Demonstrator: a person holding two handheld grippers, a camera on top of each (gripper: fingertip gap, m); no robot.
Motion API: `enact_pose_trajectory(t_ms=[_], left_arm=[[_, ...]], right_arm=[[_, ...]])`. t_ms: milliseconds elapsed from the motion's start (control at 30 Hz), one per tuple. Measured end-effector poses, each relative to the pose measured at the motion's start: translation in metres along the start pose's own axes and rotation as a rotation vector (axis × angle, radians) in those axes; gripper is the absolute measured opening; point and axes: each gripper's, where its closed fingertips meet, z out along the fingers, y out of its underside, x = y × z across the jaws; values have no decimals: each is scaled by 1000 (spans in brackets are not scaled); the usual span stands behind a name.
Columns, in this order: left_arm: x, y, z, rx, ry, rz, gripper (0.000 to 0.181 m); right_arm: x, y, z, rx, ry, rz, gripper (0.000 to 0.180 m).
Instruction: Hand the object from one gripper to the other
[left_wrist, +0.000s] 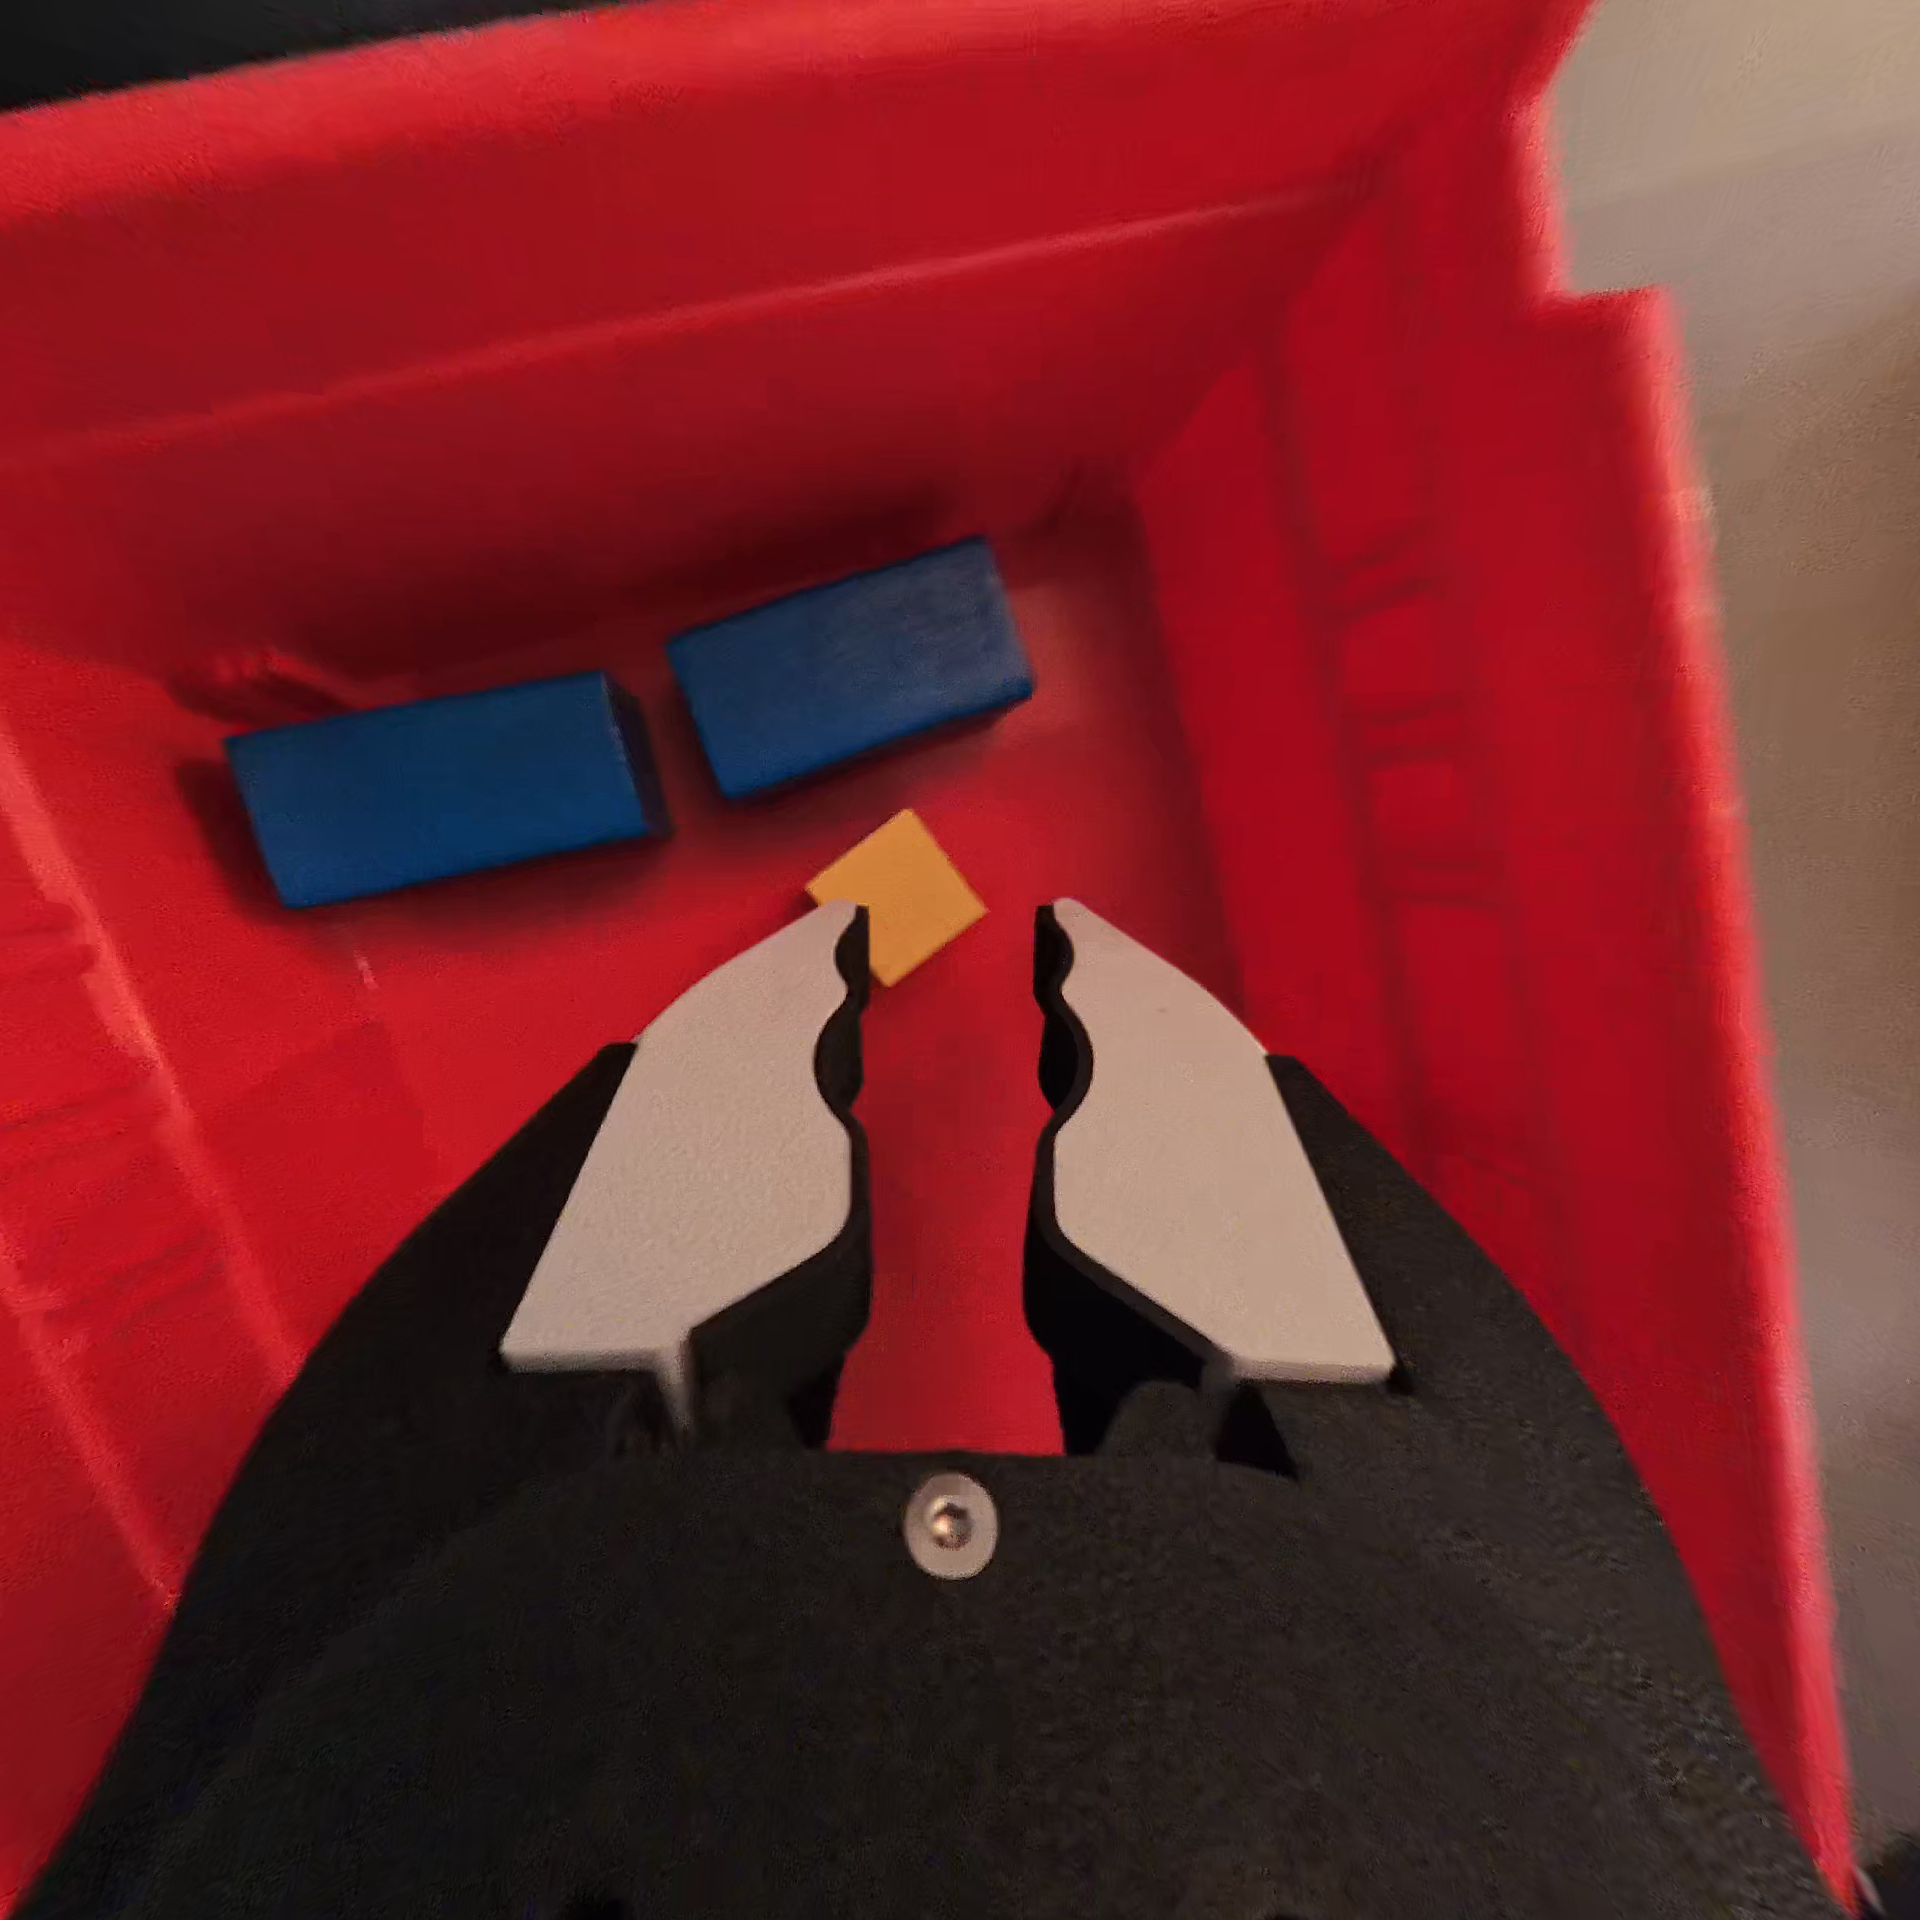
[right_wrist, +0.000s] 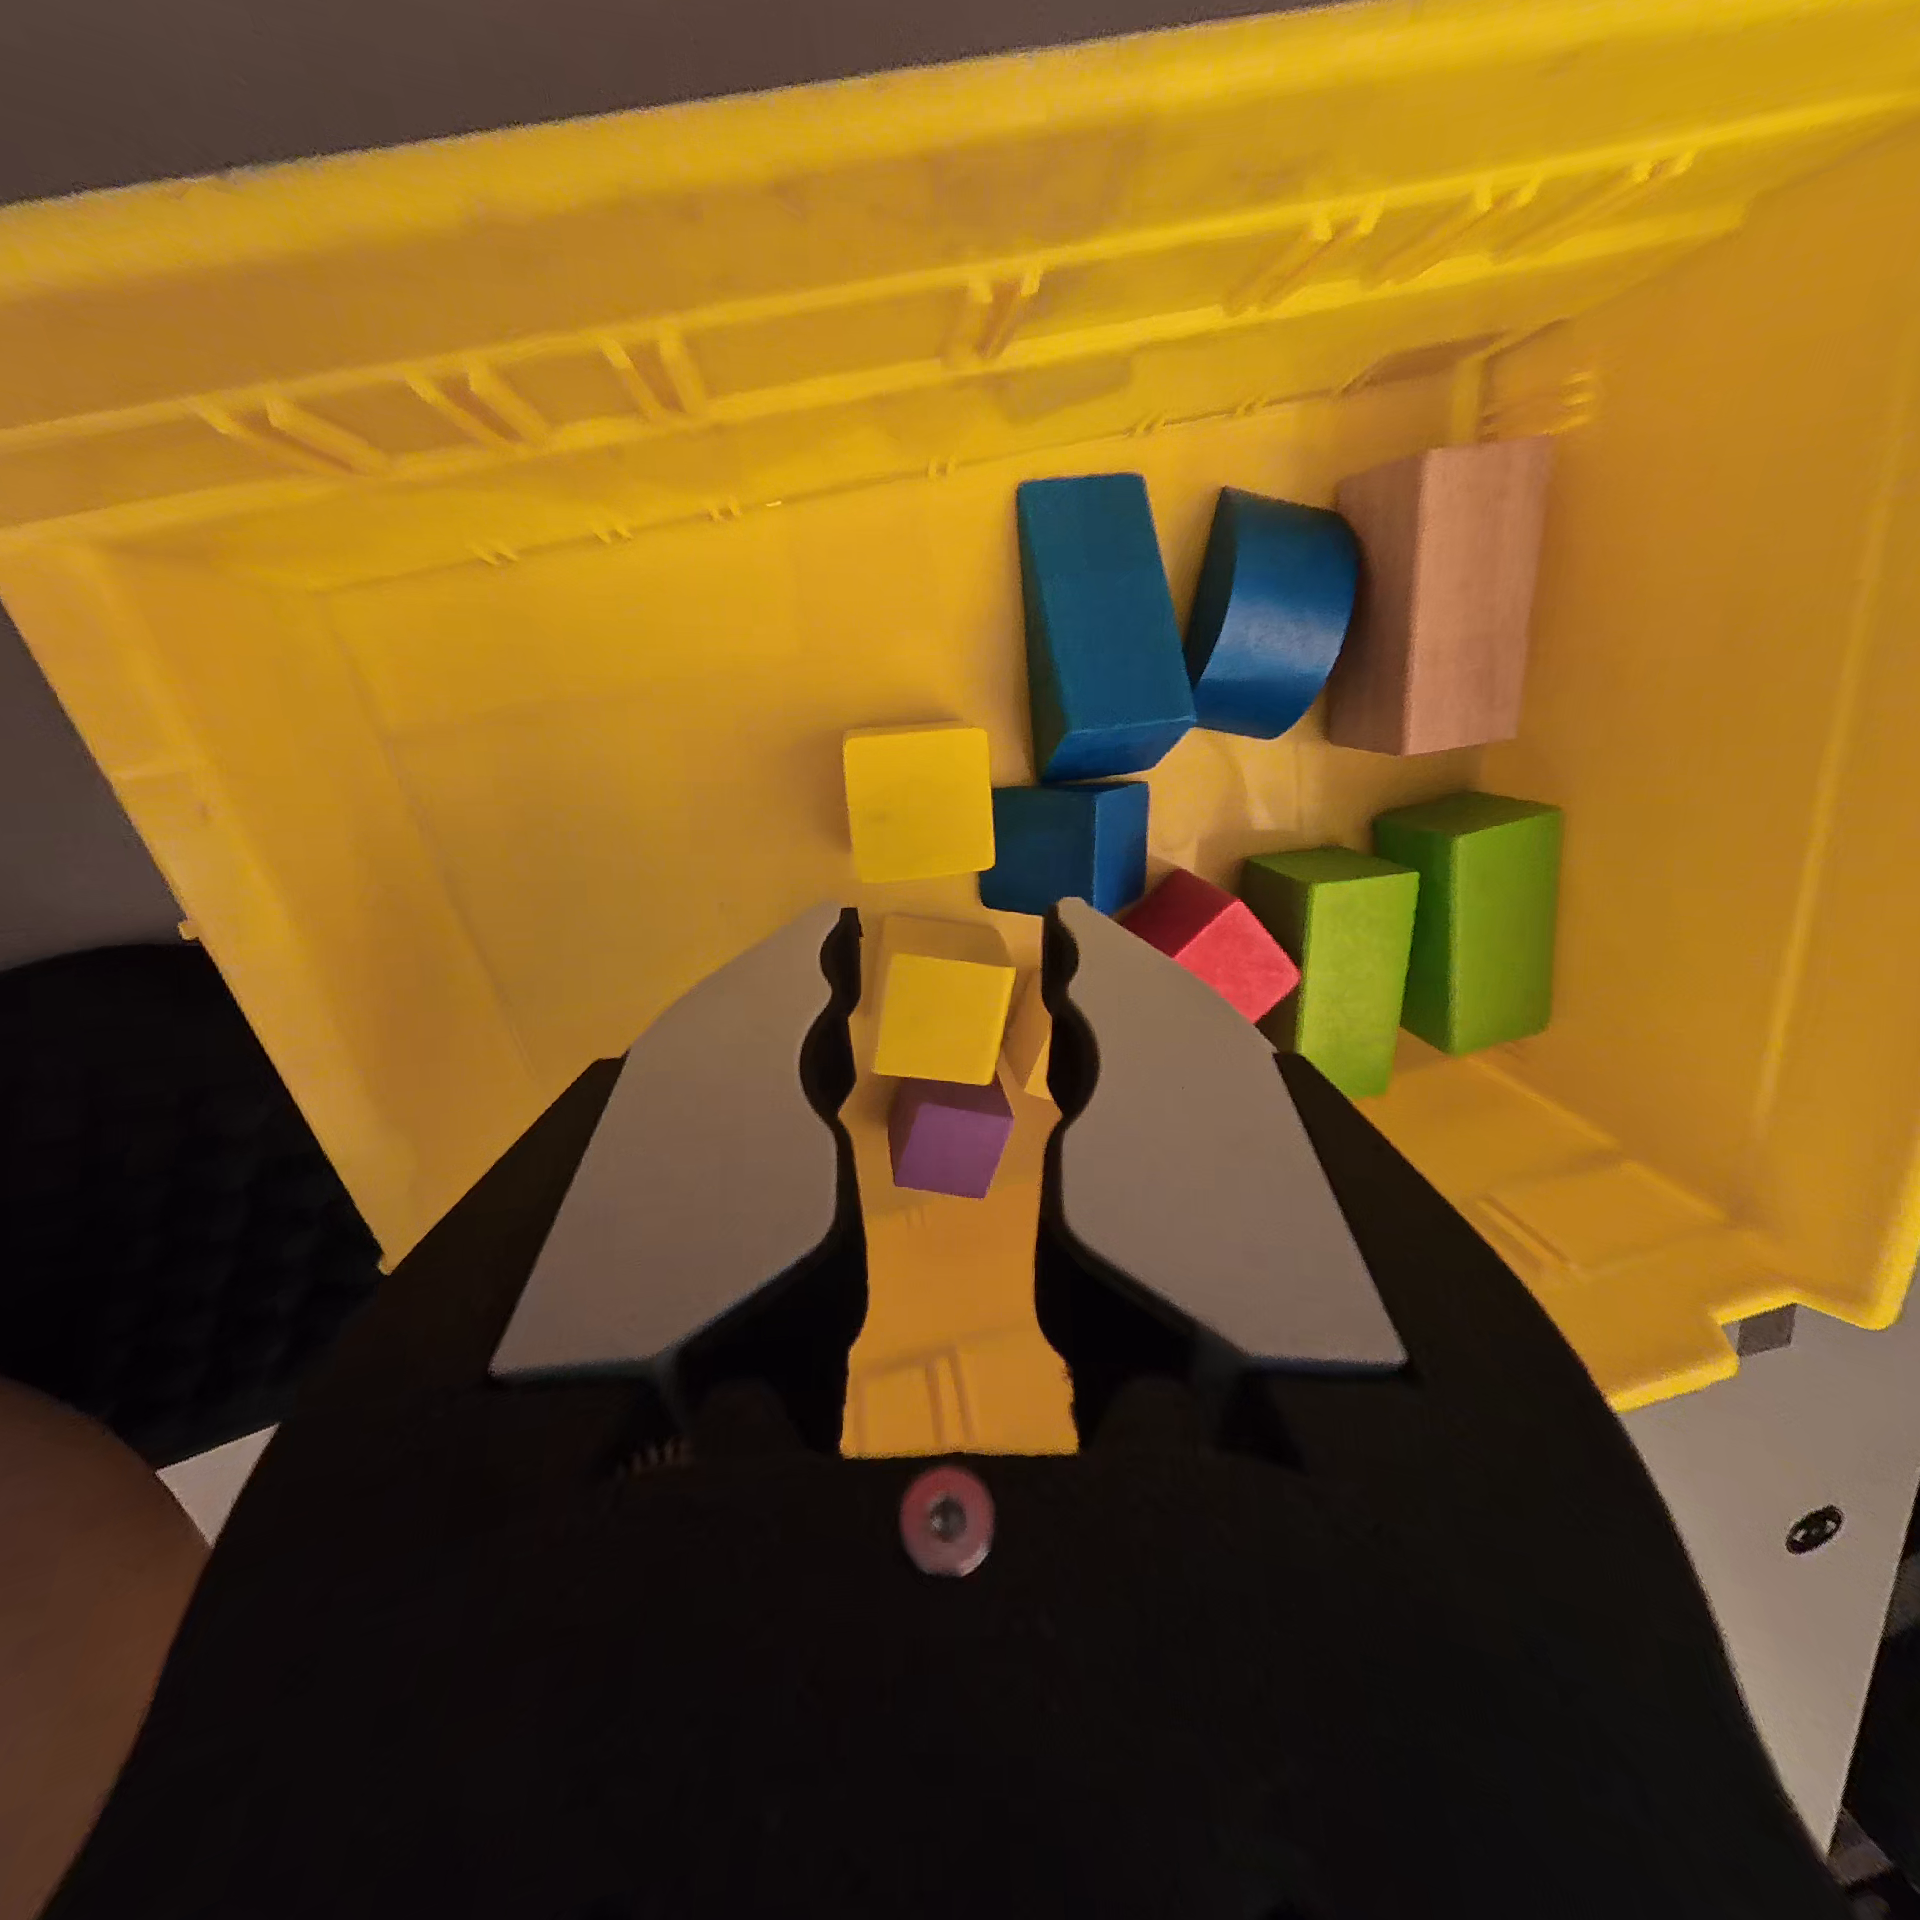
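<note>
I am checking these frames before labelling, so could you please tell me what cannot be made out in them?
- Left wrist view: the orange tile is partly hidden by the left gripper; its near corner is unseen.
- Left wrist view: a red lump behind the blue block is blurred and unidentifiable.
- Right wrist view: the right gripper covers part of the red block.
- Neither view shows the other gripper.

Pale table (right_wrist: 1787, 1475) — yellow bin (right_wrist: 623, 675) on it; red bin's (left_wrist: 1403, 727) support unseen.
</note>
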Motion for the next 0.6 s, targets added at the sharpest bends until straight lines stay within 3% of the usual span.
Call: enact_pose_trajectory(t_ms=[100, 367, 600], left_arm=[[-10, 2, 8, -17, -79, 14, 26], [0, -4, 7, 27, 30, -45, 28], [-5, -3, 8, 19, -28, -15, 24]], right_arm=[[0, 0, 4, -15, -1, -12, 34], [4, 6, 0, -24, 16, 12, 32], [4, 9, 2, -41, 16, 15, 31]])
